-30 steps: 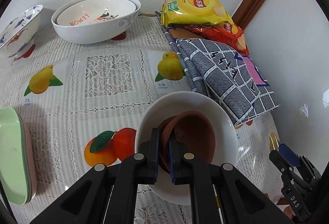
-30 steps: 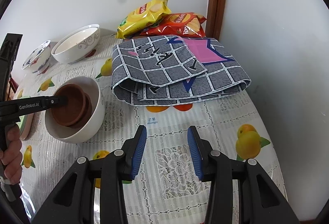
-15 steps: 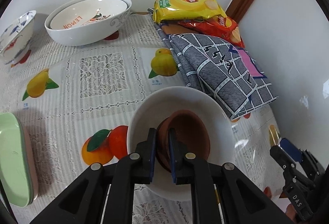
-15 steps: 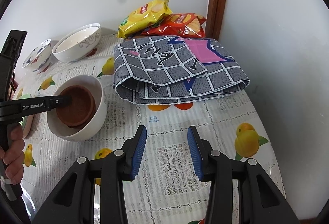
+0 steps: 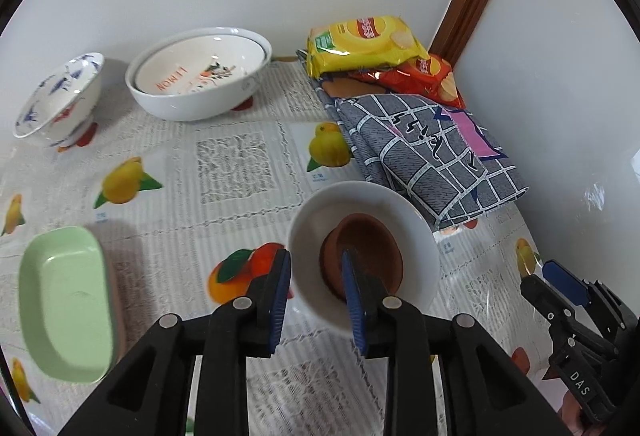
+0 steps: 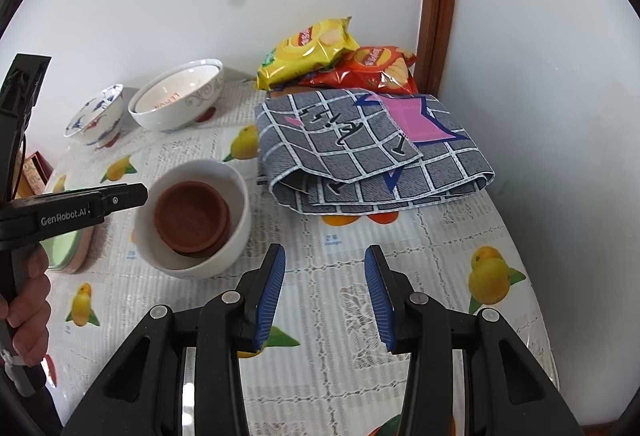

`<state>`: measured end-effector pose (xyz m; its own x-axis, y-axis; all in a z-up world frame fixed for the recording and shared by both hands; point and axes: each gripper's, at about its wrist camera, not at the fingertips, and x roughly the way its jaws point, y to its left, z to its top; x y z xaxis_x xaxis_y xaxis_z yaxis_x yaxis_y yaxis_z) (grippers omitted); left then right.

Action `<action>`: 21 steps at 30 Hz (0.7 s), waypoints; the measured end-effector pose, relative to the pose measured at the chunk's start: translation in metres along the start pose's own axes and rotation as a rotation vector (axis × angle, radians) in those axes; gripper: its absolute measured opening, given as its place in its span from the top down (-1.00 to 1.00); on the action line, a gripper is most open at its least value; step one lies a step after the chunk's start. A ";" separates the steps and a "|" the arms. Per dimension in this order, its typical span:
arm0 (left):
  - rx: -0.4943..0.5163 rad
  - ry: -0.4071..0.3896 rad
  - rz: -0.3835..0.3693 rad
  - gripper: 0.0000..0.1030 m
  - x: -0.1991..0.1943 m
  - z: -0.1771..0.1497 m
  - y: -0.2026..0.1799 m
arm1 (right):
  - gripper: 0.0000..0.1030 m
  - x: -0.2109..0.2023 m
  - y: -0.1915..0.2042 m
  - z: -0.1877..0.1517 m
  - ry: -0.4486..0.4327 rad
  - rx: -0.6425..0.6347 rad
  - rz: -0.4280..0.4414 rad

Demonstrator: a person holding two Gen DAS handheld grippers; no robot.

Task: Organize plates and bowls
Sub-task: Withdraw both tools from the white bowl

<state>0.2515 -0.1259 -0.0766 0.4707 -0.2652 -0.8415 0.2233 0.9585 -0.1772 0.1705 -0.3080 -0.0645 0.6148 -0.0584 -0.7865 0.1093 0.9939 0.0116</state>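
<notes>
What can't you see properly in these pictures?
- Left wrist view: the near part of the brown bowls in the white bowl is hidden by the left claw.
- Right wrist view: the green dish is mostly hidden by the left claw's arm.
- Both views: whatever lies under the checked cloth.

The left gripper (image 5: 314,296) has released the brown bowl (image 5: 366,256) and opened.

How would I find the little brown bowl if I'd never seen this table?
Start at the fruit-print tablecloth, near the folded grey checked cloth. Beside it stands a plain white bowl, and the brown bowl sits nested inside. It is the only clay-coloured dish; the others are white, patterned or green.
</notes>
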 end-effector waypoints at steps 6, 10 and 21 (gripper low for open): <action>0.027 -0.049 0.063 0.12 -0.037 -0.013 0.008 | -0.05 -0.026 0.017 -0.003 -0.033 0.005 0.001; 0.040 -0.073 0.105 0.07 -0.061 -0.022 0.018 | -0.18 -0.039 0.029 -0.006 -0.022 0.019 -0.012; 0.048 -0.100 0.124 0.01 -0.109 -0.049 0.053 | -0.28 -0.088 0.058 -0.029 -0.046 0.107 -0.067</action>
<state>0.1700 -0.0411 -0.0193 0.5796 -0.1564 -0.7998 0.1971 0.9792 -0.0486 0.0996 -0.2426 -0.0124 0.6384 -0.1313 -0.7585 0.2329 0.9721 0.0278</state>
